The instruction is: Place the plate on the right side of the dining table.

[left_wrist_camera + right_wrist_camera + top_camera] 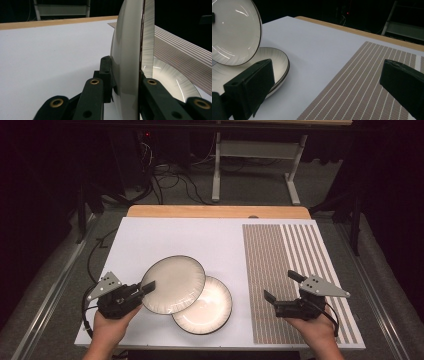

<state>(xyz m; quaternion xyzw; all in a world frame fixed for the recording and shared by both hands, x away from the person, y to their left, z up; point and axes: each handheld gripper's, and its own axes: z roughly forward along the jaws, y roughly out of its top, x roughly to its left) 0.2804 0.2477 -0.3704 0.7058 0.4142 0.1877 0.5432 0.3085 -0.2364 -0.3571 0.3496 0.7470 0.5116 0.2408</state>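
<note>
Nearest, the left tongs [148, 287] pinch the rim of a raised plate [173, 284], tilted over a second plate [209, 309] lying flat on the white counter [165, 240]. Glazed ceramic — stiff, slick, likely breakable — so the rim looks the only sensible hold. At the right, over the striped placemat [295, 265], the right tongs [281, 286] stand spread, holding nothing.

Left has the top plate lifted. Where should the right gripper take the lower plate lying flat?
Grip the lower plate by its raised rim on the side toward the right gripper. That edge is bare; the lifted plate covers the other.
</note>
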